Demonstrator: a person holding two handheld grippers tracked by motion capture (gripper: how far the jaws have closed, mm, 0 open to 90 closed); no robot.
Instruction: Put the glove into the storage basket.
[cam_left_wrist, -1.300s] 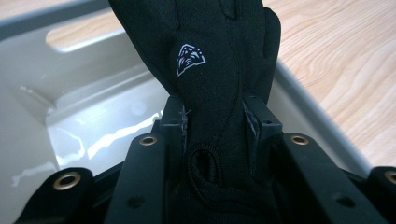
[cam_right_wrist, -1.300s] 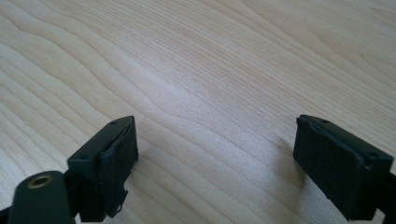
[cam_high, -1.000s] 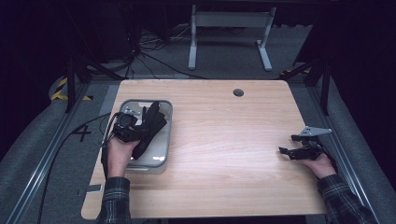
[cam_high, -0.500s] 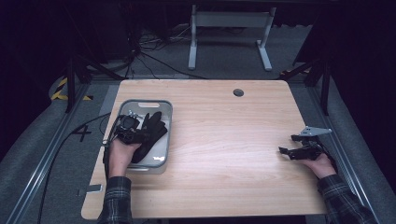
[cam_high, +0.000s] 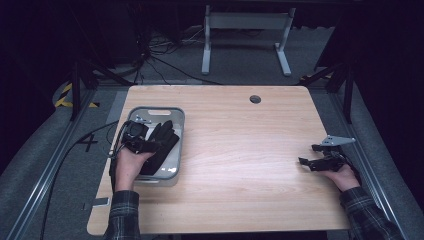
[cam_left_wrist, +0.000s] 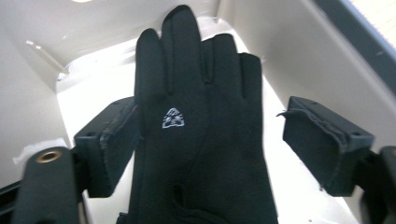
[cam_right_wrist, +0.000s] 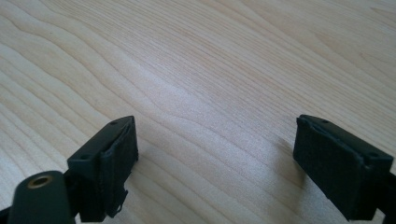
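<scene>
1. My left gripper (cam_left_wrist: 210, 135) hangs over the tray (cam_high: 175, 117), jaws spread wide apart, gripping nothing.
2. A black glove (cam_left_wrist: 201, 140) lies between those jaws, fingers pointing away from me. One jaw is right against the glove's edge; the other stands off from it. Whether the glove rests on the tray floor or is lifted, I cannot tell.
3. The glove bears a small white logo (cam_left_wrist: 173, 118) on its back.
4. In the high view the glove (cam_high: 162, 142) lies along the tray, under my left hand (cam_high: 129, 165).
5. The tray is grey outside and pale inside, at the table's (cam_high: 240, 150) left edge.
6. My right gripper (cam_right_wrist: 215, 158) sits well to the right of the tray, near the table's right edge, low over bare wood, jaws wide apart and empty.
7. My right hand (cam_high: 342, 176) holds it there.
</scene>
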